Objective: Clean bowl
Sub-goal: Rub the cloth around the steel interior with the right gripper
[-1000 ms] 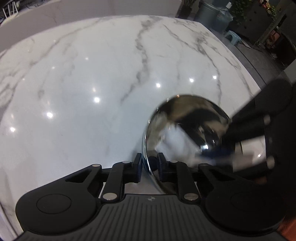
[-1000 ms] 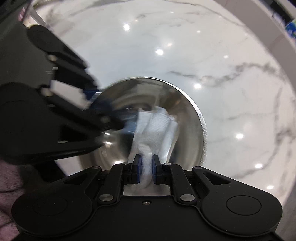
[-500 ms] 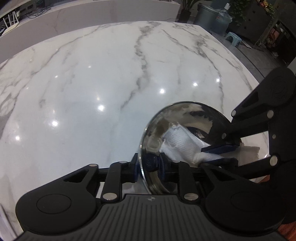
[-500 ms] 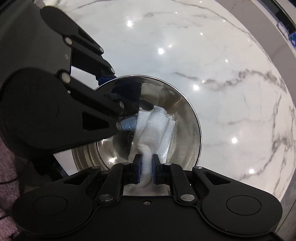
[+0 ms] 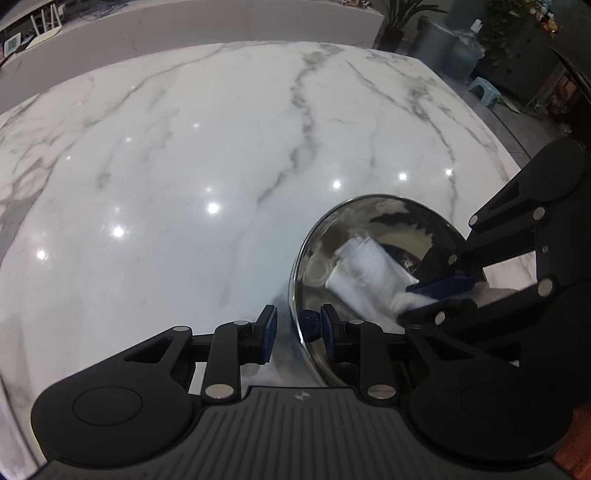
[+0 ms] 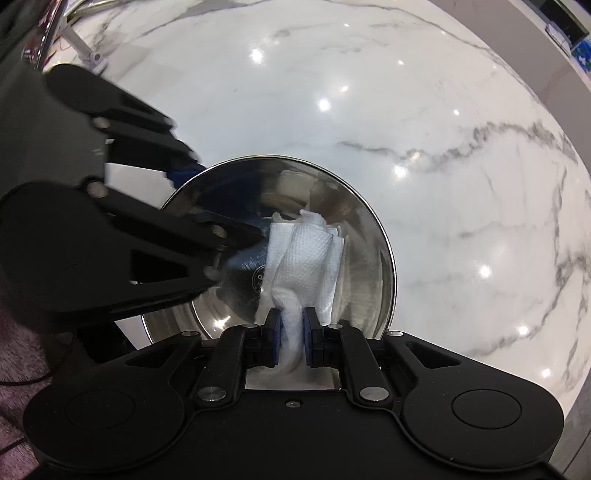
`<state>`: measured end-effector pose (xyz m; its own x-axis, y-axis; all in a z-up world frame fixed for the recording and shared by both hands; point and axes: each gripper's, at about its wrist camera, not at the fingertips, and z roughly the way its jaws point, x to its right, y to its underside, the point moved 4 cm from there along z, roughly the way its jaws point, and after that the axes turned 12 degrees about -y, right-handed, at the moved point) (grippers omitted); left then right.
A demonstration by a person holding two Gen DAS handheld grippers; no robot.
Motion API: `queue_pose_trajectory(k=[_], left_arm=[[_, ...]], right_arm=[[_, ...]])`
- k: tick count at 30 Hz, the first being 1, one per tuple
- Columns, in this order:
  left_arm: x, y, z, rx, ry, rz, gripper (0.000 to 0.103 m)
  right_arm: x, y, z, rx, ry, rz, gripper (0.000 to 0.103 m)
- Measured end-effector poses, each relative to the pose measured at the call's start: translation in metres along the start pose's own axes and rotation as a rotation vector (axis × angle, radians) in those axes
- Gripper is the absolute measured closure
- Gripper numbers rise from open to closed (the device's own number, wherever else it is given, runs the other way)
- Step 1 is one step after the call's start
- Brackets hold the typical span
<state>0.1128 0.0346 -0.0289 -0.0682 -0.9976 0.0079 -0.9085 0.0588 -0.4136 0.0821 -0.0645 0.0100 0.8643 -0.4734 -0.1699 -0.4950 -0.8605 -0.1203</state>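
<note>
A shiny steel bowl (image 5: pixel 388 221) sits on the white marble table (image 5: pixel 184 166); it also shows in the right wrist view (image 6: pixel 362 229). My left gripper (image 5: pixel 295 328) straddles the bowl's near rim with its blue pads apart, one pad outside and one inside the wall. My right gripper (image 6: pixel 293 338) is shut on a white paper towel (image 6: pixel 306 258) and presses it against the bowl's inside. The towel also shows in the left wrist view (image 5: pixel 365 273), with the right gripper (image 5: pixel 439 295) reaching in from the right.
The table's far right edge (image 5: pixel 491 129) drops to a floor with a blue stool (image 5: pixel 485 90), a water jug (image 5: pixel 467 50) and plants. A low white wall (image 5: pixel 184 29) runs behind the table.
My left gripper's pads have opened off the bowl's rim. The right gripper has shifted the towel inside the bowl, and the bowl sits lower and flatter.
</note>
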Motion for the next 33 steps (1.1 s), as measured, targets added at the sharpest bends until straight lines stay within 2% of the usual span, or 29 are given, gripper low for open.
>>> queue_pose_trajectory(k=[3, 7, 12, 24, 26, 27, 30, 32, 33], left_arm=[[0.000, 0.000, 0.000, 0.004, 0.011, 0.014, 0.089], [0.000, -0.005, 0.002, 0.026, 0.006, 0.020, 0.090], [-0.004, -0.015, 0.007, 0.051, -0.011, 0.010, 0.090], [-0.013, -0.040, 0.016, 0.106, -0.084, -0.033, 0.086], [-0.013, -0.040, 0.016, 0.113, -0.086, -0.025, 0.085], [-0.012, -0.040, 0.016, 0.118, -0.086, -0.020, 0.085], [-0.013, -0.040, 0.017, 0.120, -0.086, -0.014, 0.086], [-0.013, -0.040, 0.017, 0.116, -0.085, -0.013, 0.086], [-0.013, -0.040, 0.018, 0.114, -0.083, -0.013, 0.086]], right_arm=[[-0.001, 0.003, -0.002, 0.004, 0.000, 0.009, 0.093], [-0.004, 0.006, -0.004, 0.018, 0.016, 0.009, 0.094], [-0.005, 0.006, -0.006, 0.042, 0.043, 0.011, 0.093], [0.001, 0.003, -0.015, 0.150, -0.042, 0.118, 0.092], [0.007, 0.013, -0.011, 0.150, -0.052, 0.110, 0.092], [0.026, 0.016, 0.007, 0.144, -0.054, 0.097, 0.092], [0.049, 0.032, -0.006, 0.105, -0.027, 0.063, 0.093], [0.021, -0.007, -0.022, 0.082, 0.030, 0.026, 0.093], [0.018, -0.006, -0.023, 0.066, 0.084, -0.022, 0.093]])
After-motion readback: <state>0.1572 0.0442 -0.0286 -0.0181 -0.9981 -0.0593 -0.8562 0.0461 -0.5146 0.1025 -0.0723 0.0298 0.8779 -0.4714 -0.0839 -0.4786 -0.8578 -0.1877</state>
